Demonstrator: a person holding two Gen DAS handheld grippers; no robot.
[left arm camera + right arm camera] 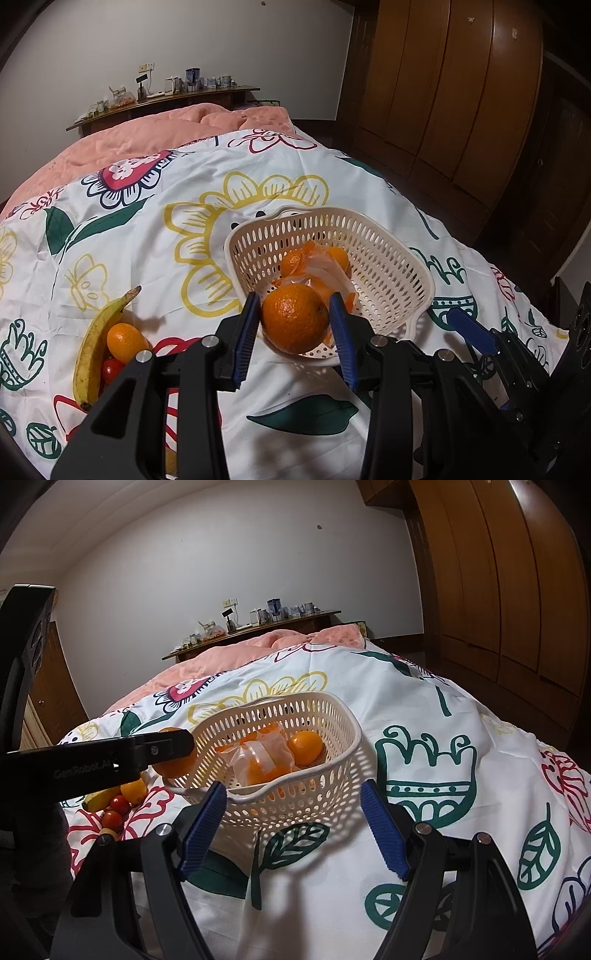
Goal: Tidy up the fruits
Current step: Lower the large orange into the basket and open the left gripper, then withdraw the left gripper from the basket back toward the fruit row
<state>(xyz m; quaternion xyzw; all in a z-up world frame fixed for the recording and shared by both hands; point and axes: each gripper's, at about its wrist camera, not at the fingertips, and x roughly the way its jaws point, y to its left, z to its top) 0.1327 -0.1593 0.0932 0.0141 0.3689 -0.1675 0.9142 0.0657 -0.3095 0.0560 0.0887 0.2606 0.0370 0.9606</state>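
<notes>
Left gripper (295, 321) is clamped on a big orange (294, 318), both blue pads pressed to its sides, and it hangs right at the near rim of the cream perforated basket (391, 258). From the right wrist view that same orange (176, 764) sits just outside the basket's left wall (317, 709), carried by the black arm of the left tool.

Inside the basket: a clear bag of small oranges (258, 760) and a loose orange (305, 748) beside it.

Right gripper (293, 821) is spread wide, nothing between its fingers, hovering just in front of the basket.

Off to the left on the floral duvet (155, 236) waits the rest of the fruit: a banana (92, 347), a smaller orange (126, 341) touching it, and a cherry tomato (112, 370) tucked beside them. The right view shows two tomatoes (120, 804) there.
</notes>
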